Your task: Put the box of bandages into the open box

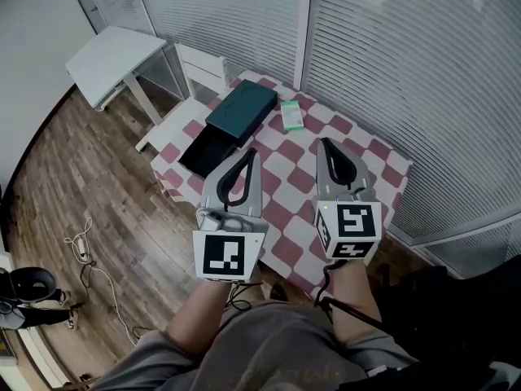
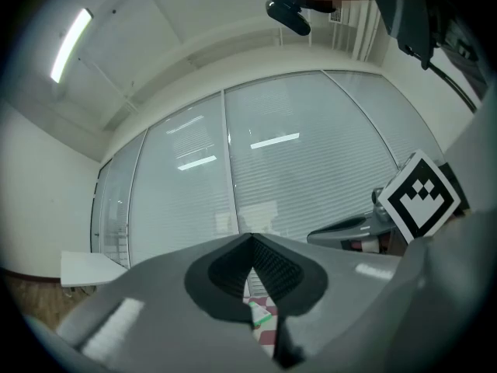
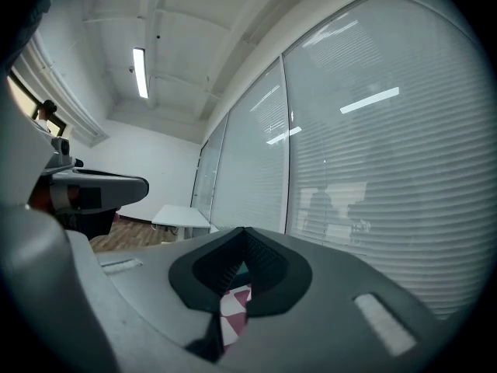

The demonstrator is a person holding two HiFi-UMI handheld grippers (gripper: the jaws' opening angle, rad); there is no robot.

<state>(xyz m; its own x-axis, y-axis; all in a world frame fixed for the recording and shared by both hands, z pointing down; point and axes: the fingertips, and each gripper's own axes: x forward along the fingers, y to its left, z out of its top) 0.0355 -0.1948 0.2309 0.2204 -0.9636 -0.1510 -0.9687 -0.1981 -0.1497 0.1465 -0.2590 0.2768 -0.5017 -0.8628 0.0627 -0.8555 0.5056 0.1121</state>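
The bandage box (image 1: pixel 291 115), small, white and green, lies flat at the far side of the red-and-white checkered table (image 1: pixel 383 165). To its left the dark teal open box (image 1: pixel 216 149) lies with its lid (image 1: pixel 242 111) propped across its far end. My left gripper (image 1: pixel 253 154) and right gripper (image 1: pixel 325 143) hover side by side above the table's near half, both shut with nothing between the jaws. A sliver of the bandage box (image 2: pixel 260 319) shows under the left jaws in the left gripper view. The right gripper view shows shut tips (image 3: pixel 244 231) against blinds.
A white chair (image 1: pixel 189 98) stands against the table's left side and a white side table (image 1: pixel 114 59) further left. Slatted window blinds (image 1: pixel 391 63) run along the far and right sides. Wooden floor with a white cable (image 1: pixel 89 259) lies to the left.
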